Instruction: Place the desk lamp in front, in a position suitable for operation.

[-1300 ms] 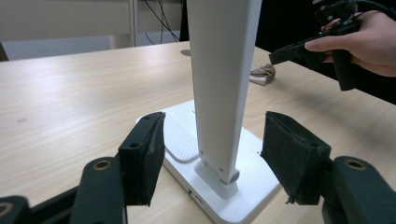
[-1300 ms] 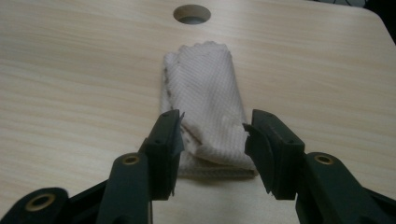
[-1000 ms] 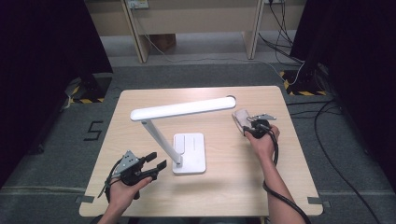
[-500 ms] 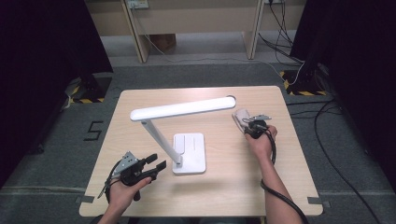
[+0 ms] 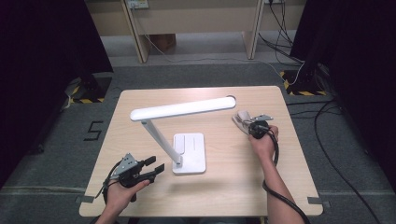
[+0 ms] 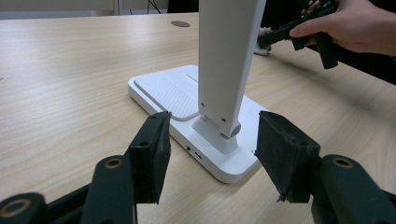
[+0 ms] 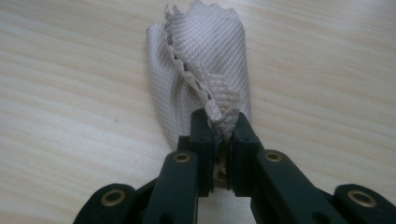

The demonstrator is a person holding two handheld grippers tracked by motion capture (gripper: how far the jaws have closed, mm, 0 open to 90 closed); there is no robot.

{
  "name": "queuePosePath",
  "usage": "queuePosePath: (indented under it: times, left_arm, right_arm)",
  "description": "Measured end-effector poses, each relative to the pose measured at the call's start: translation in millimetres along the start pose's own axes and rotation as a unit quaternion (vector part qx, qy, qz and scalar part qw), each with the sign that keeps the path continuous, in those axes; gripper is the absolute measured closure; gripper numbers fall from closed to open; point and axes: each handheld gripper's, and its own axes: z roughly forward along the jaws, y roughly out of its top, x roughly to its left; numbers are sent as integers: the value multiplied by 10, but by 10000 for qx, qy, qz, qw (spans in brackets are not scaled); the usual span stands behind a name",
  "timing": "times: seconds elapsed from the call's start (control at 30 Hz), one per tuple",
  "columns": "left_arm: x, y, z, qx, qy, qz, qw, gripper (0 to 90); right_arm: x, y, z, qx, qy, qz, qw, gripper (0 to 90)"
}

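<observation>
Right tool [image 7: 218, 133]: jaws have just been closing and now pinch the near edge of a grey waffle-weave cloth [image 7: 201, 70]; seen from above, this tool [image 5: 243, 122] sits at about 3 o'clock on the bench [image 5: 289, 177].
Cloth: bunched on the wood, fanning away from the pads towards 12 o'clock in the right tool's own view, lying just under the tip of the lamp head [image 5: 183, 108].
Left tool [image 6: 212, 154]: jaws stand apart with nothing between the pads; from above it [image 5: 155, 167] rests near 7 o'clock, aimed at the lamp.
Desk lamp: white base [image 5: 188, 151] near the middle of the bench, slanted stem [image 6: 226, 60] rising from its near end, long head reaching towards 2 o'clock.
Lamp relative to left tool: the stem's hinge lies straight ahead between the open pads, close but apart from them.
Likely work: my reading is a wipe-down of the lamp, one hand steadying, the other bringing the cloth.
Risk, grip: only a thin edge of cloth is caught, so it could slip free once lifted or dragged.
Risk, lamp: pressing the cloth on the long head would lever the light base and tip or skid it unless the left tool clamps the stem first.
Risk, hinge: a hard push could fold the head down.
</observation>
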Motion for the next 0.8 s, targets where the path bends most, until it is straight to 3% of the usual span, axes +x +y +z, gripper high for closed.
queuePosePath:
  times: [0.23, 0.5, 0.53, 0.63, 0.8]
  left_arm:
    - [-9, -22, 21, 41, -65, -52, 10000, 445]
    - [-4, -27, 19, 53, -51, -52, 10000, 443]
    - [-1, -29, 24, 38, -56, -59, 10000, 443]
    - [5, -33, 27, 70, -54, -52, 9999, 443]
    - [-12, -35, 32, 76, -71, -53, 9999, 443]
  right_arm:
    - [131, -118, -210, 265, 420, -395, 9980, 785]
    - [168, -201, -259, 319, 510, -311, 9977, 805]
    - [170, -198, -260, 336, 527, -330, 9975, 780]
    - [187, -170, -272, 389, 520, -371, 9972, 585]
    - [194, -58, -277, 76, 441, -350, 9984, 437]
